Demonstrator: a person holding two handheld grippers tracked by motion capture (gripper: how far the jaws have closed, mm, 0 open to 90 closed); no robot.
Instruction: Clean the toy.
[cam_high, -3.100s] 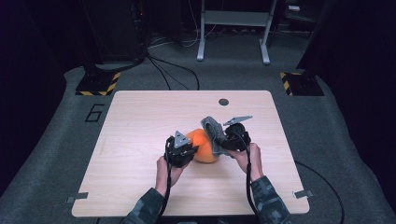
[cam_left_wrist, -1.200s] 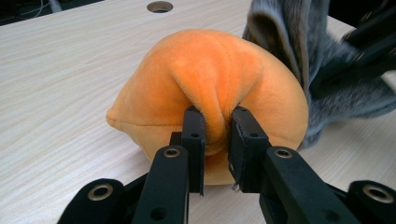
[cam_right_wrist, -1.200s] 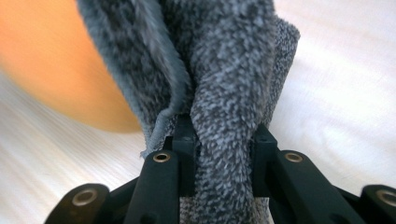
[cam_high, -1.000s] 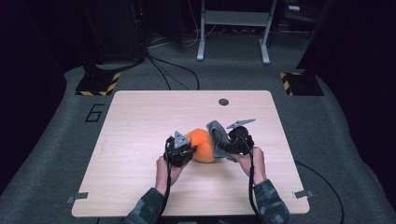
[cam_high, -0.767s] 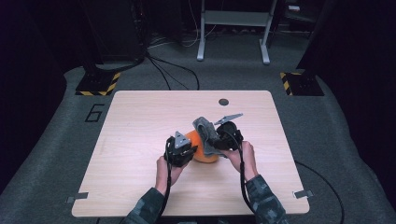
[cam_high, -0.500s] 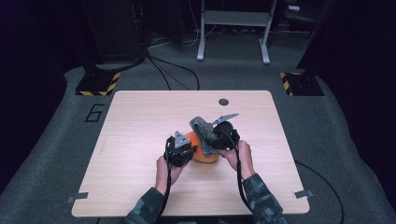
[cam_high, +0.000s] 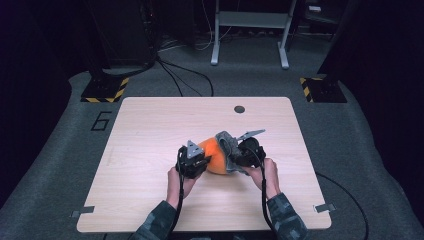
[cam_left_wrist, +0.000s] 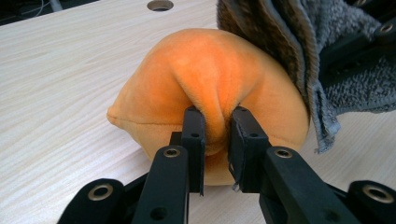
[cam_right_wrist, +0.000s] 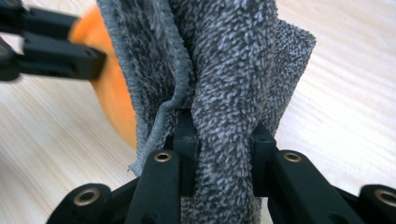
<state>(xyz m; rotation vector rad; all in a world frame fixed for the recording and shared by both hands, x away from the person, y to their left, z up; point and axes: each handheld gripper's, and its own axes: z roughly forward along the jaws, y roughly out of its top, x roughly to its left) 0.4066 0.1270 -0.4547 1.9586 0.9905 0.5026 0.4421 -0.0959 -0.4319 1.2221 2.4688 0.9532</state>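
Orange plush toy (cam_high: 214, 156) near the middle of the table (cam_high: 150, 125), a little toward the near edge. Pinched at its left end by left gripper (cam_left_wrist: 215, 135). Grey towel (cam_right_wrist: 224, 70), clenched in right gripper (cam_right_wrist: 219, 149), draped against its right side.

- Left gripper (cam_high: 192, 161): jaws nearly together, pinching a fold of the orange plush (cam_left_wrist: 210, 88) between their pads; left hand (cam_high: 176, 181) low behind it.
- Right gripper (cam_high: 246, 152): jaws clamped on a bunch of grey towel (cam_right_wrist: 229, 93); right hand (cam_high: 269, 176) behind, forearm angled inward.
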